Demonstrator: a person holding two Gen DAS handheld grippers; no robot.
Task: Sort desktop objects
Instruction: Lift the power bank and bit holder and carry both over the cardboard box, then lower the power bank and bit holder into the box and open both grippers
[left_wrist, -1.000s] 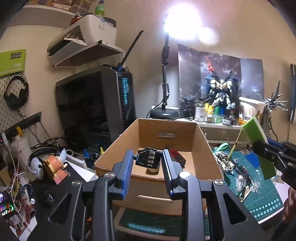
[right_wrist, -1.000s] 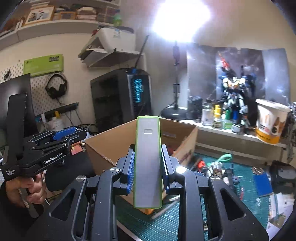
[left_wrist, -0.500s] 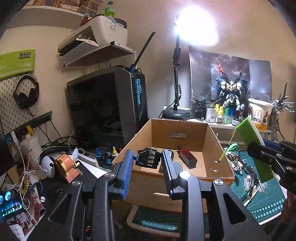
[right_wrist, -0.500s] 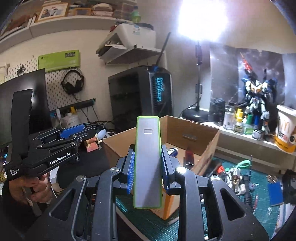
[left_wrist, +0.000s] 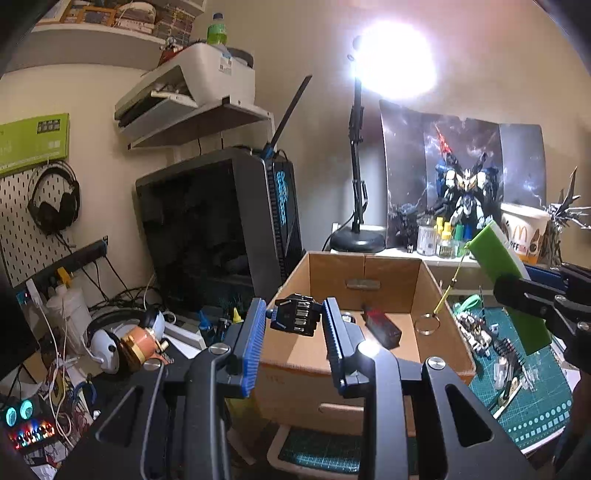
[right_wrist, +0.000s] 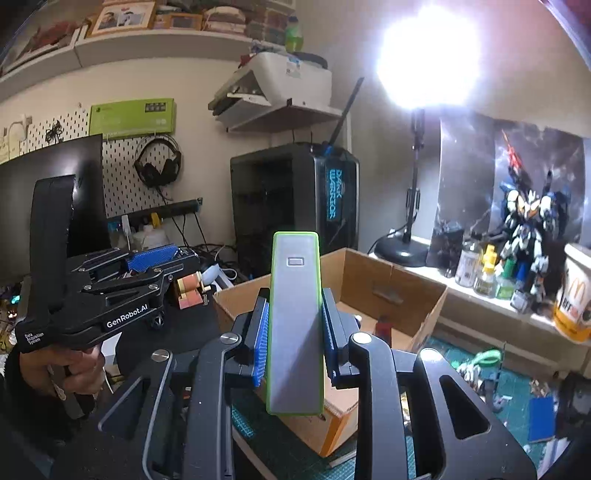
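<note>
My right gripper (right_wrist: 293, 334) is shut on a grey power bank with a green rim (right_wrist: 294, 325), held upright in front of the open cardboard box (right_wrist: 413, 295). The power bank also shows in the left wrist view (left_wrist: 509, 284), to the right of the box (left_wrist: 436, 295). My left gripper (left_wrist: 293, 339) holds a small black block with metal pieces (left_wrist: 295, 314) at its fingertips, the right finger touching it, at the box's near left rim. A dark red-topped item (left_wrist: 382, 325) and a clear ring (left_wrist: 426, 325) lie in the box.
A black PC tower (left_wrist: 221, 236) stands left of the box. A lamp base (left_wrist: 356, 242), small bottles (left_wrist: 443, 236), a robot figure (left_wrist: 465, 199) and a paper bucket (left_wrist: 522, 232) line the back ledge. Headphones and a copper part (left_wrist: 142, 343) lie left. A green cutting mat (left_wrist: 532, 398) holds small tools.
Both grippers have drawn back and up from the box with their objects held. The box looks smaller and lower in both views.
</note>
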